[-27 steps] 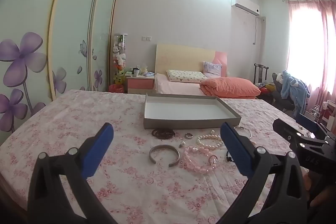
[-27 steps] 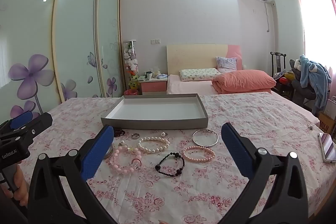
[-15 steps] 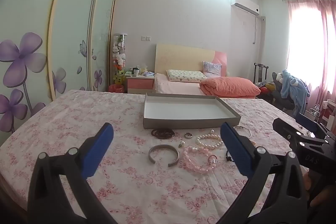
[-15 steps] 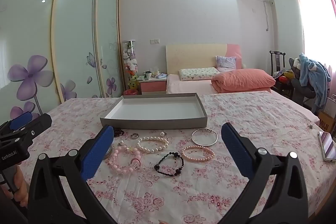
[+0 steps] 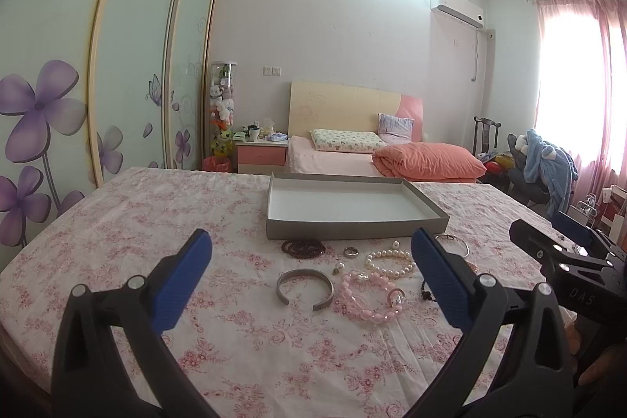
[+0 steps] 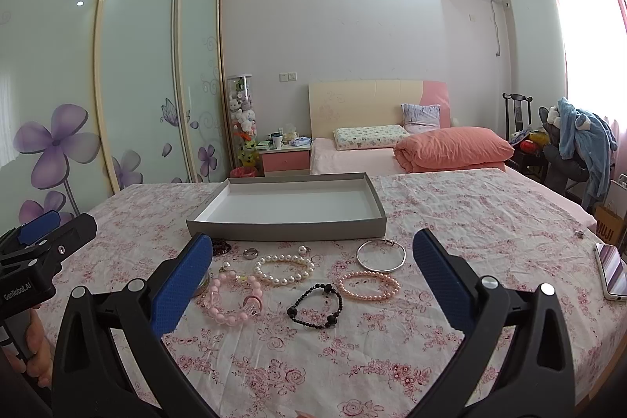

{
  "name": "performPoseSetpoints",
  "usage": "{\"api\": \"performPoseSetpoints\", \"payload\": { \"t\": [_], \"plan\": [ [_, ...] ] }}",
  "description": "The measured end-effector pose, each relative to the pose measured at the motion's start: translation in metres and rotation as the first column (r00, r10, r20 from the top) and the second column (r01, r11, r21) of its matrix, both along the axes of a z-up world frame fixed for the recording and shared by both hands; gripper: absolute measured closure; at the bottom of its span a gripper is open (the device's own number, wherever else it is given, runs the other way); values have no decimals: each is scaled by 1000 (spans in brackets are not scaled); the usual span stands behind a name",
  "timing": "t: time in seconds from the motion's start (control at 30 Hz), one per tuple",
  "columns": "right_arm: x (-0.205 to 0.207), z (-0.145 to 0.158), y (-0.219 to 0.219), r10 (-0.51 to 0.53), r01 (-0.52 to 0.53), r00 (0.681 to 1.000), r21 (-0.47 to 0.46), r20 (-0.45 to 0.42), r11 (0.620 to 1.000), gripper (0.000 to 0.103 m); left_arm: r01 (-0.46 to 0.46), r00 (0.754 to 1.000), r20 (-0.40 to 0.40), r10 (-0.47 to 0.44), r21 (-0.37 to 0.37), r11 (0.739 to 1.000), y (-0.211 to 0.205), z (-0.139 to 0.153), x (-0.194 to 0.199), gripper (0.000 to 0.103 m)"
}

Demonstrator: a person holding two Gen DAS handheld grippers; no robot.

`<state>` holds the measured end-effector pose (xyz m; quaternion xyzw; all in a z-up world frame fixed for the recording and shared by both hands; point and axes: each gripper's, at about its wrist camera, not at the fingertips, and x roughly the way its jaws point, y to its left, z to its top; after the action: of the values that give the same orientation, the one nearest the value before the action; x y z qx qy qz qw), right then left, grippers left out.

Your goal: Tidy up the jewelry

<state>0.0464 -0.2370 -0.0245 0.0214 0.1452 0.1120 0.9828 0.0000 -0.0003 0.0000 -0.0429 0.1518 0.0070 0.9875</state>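
A shallow grey tray (image 5: pixel 352 227) (image 6: pixel 286 228) with a white inside lies empty on the flowered tablecloth. In front of it lie several pieces of jewelry: a grey cuff (image 5: pixel 305 288), a dark bead bracelet (image 5: pixel 303 247), a small ring (image 5: pixel 350 252) (image 6: pixel 250 253), a white pearl bracelet (image 5: pixel 390 263) (image 6: pixel 285 269), a pink chunky bracelet (image 5: pixel 372 300) (image 6: pixel 233 300), a black bead bracelet (image 6: pixel 315 305), a pink pearl bracelet (image 6: pixel 368 285) and a silver bangle (image 6: pixel 381 255). My left gripper (image 5: pixel 309 277) and right gripper (image 6: pixel 311 275) hover short of the jewelry, both open and holding nothing.
A phone (image 6: pixel 611 275) lies near the table's right edge. Beyond the table stand a bed with an orange duvet (image 6: pixel 450 147), a nightstand (image 6: pixel 286 157) and a chair with blue clothes (image 6: pixel 584 140). Sliding wardrobe doors (image 6: pixel 137 85) fill the left wall.
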Motion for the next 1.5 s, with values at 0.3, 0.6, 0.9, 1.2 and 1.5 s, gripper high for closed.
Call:
{"api": "performPoseSetpoints", "payload": {
  "t": [0.3, 0.6, 0.9, 1.2, 1.5],
  "plan": [
    [0, 0, 0, 0, 0, 1000, 2, -1, 1000, 2, 0, 1000, -1, 0, 1, 1000, 0, 0, 0, 4],
    [0, 1, 0, 0, 0, 1000, 3, -1, 1000, 2, -1, 1000, -2, 1, 0, 1000, 0, 0, 0, 4],
    [0, 1, 0, 0, 0, 1000, 4, -1, 1000, 2, -2, 1000, -2, 2, 1, 1000, 0, 0, 0, 4],
    [0, 1, -1, 0, 0, 1000, 4, -3, 1000, 2, -1, 1000, -3, 1, 1, 1000, 0, 0, 0, 4],
    [0, -2, -2, 1, -1, 1000, 5, -4, 1000, 2, -4, 1000, -6, 4, 1, 1000, 0, 0, 0, 4]
  ]
}}
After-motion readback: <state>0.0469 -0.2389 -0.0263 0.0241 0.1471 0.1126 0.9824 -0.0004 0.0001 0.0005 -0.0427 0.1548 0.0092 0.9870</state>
